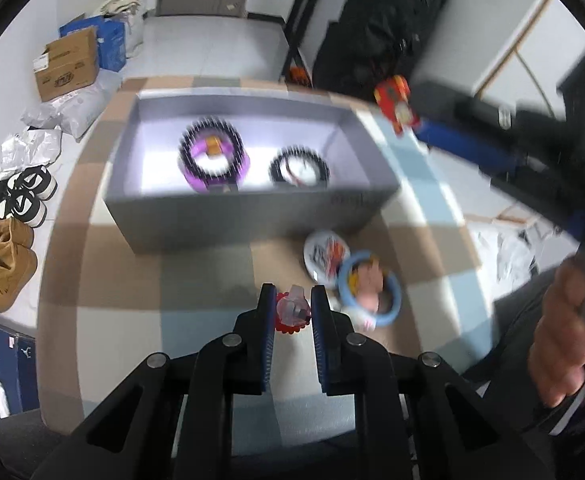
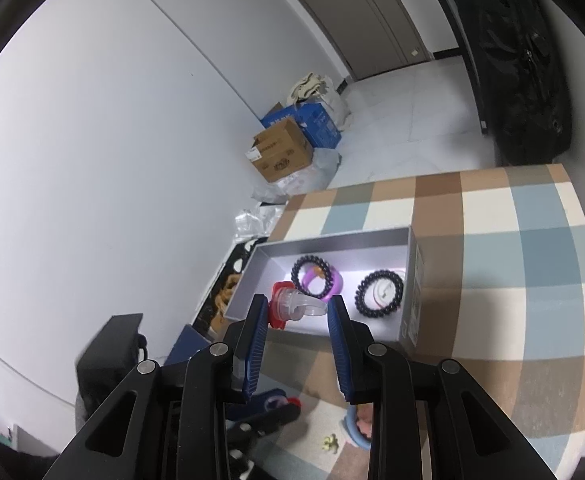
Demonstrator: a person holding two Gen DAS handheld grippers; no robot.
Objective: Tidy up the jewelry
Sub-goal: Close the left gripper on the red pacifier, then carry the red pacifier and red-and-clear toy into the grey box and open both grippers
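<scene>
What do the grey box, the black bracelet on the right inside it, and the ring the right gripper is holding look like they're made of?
Grey box: likely matte cardboard, with thin flat walls, crisp edges and no gloss.
Black bracelet: small round beads, dark and slightly glossy; plastic, glass or stone, which one is unclear.
Ring in the right gripper: clear plastic or soft silicone band, see-through and shiny, with a red top.

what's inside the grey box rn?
Inside the grey box: a purple bracelet ringed by a black beaded bracelet, and a second black beaded bracelet around something white. The held clear ring covers the near left corner.
</scene>
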